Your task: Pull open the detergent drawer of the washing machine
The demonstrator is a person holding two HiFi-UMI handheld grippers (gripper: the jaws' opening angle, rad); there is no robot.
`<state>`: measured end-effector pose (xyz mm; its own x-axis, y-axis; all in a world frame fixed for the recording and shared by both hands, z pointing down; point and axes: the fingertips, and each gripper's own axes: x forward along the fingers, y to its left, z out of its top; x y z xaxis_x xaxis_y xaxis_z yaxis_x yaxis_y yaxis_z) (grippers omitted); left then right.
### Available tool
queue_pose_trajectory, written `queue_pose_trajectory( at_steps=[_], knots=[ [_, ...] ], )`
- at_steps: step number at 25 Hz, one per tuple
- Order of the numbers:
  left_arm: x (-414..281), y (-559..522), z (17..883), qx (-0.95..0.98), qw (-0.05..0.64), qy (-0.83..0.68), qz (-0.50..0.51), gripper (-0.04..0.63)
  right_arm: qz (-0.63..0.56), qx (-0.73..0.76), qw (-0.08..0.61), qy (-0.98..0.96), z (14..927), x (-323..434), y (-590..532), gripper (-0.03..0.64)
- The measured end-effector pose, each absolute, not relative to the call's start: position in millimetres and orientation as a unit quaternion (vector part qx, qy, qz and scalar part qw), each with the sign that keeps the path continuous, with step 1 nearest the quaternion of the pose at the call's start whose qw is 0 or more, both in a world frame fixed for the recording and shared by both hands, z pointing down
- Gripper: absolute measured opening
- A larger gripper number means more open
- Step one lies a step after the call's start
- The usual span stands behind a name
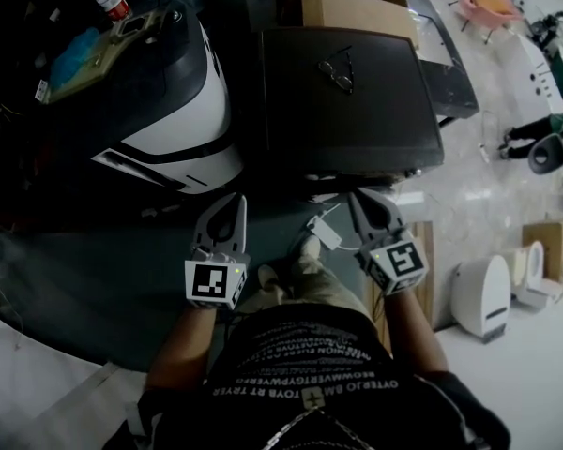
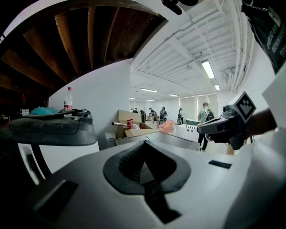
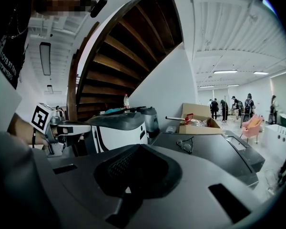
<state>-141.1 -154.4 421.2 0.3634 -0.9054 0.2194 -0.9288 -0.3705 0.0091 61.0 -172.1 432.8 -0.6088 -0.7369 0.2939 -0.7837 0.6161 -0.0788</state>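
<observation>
Nearest, the left claw (image 1: pixel 232 202) and right claw (image 1: pixel 360 201) are held side by side in the air, each with its jaws pressed together on nothing. Just ahead stands the dark-topped washing machine (image 1: pixel 375 111); its detergent drawer cannot be made out. Glasses (image 1: pixel 338 71) lie on its top. Beyond it sits a cardboard box (image 1: pixel 352 9).

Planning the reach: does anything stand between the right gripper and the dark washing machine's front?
Nothing visible does. The right gripper is before the dark washing machine; a white adapter is beside it, not between. The drawer is unseen.
</observation>
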Motion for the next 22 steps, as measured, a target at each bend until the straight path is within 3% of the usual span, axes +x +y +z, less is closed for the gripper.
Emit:
queue_pose_trajectory(
  at_steps=[22],
  knots=[
    [-114.4, -194.1, 498.2, 0.817, 0.070, -0.556, 0.136, 0.003, 0.131, 0.419, 0.150, -0.886, 517.9, 89.8, -207.3, -0.003]
  ],
)
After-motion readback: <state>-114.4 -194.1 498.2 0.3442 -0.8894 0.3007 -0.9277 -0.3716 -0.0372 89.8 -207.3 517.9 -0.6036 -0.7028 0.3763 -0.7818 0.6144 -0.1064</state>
